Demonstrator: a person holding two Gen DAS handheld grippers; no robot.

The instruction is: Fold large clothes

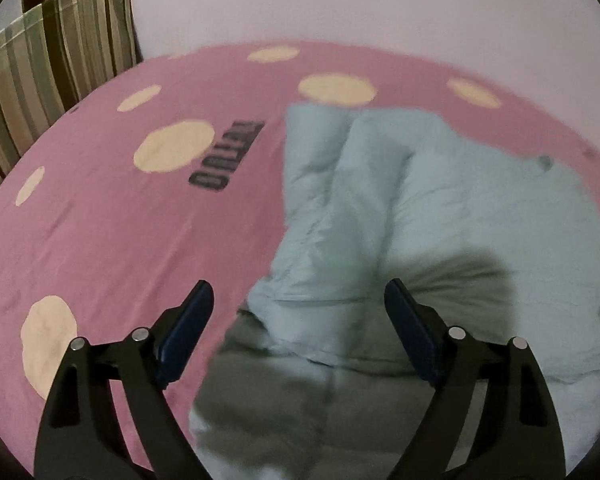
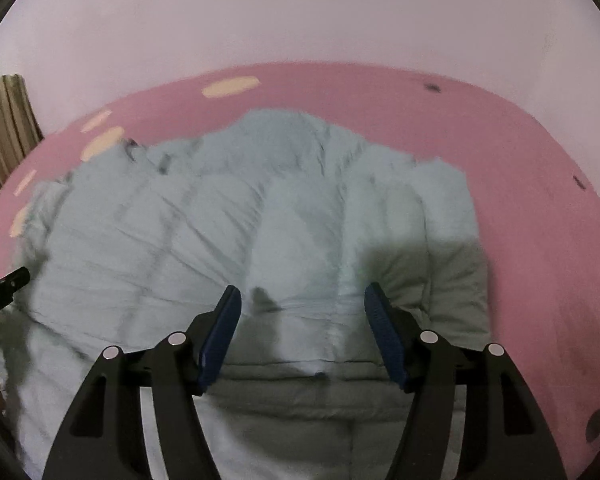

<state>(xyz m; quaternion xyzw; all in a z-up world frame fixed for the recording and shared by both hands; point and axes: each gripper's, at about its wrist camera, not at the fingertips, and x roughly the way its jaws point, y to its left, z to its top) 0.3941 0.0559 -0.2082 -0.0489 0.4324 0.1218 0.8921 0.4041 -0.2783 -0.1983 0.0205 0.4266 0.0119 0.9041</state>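
Observation:
A pale blue quilted puffer jacket [image 1: 440,208] lies on a pink bed sheet [image 1: 112,232] with cream spots. In the left wrist view my left gripper [image 1: 299,292] is open and empty above the jacket's left edge, where a sleeve folds over the body. In the right wrist view the jacket [image 2: 204,224] fills the middle, and my right gripper [image 2: 302,296] is open and empty above its near part. The tip of the left gripper [image 2: 4,290] shows at the left edge of the right wrist view.
A striped green and brown cushion [image 1: 48,60] stands at the back left against a pale wall [image 1: 380,0]. The sheet carries black lettering [image 1: 224,160] left of the jacket. Bare pink sheet [image 2: 540,200] lies right of the jacket.

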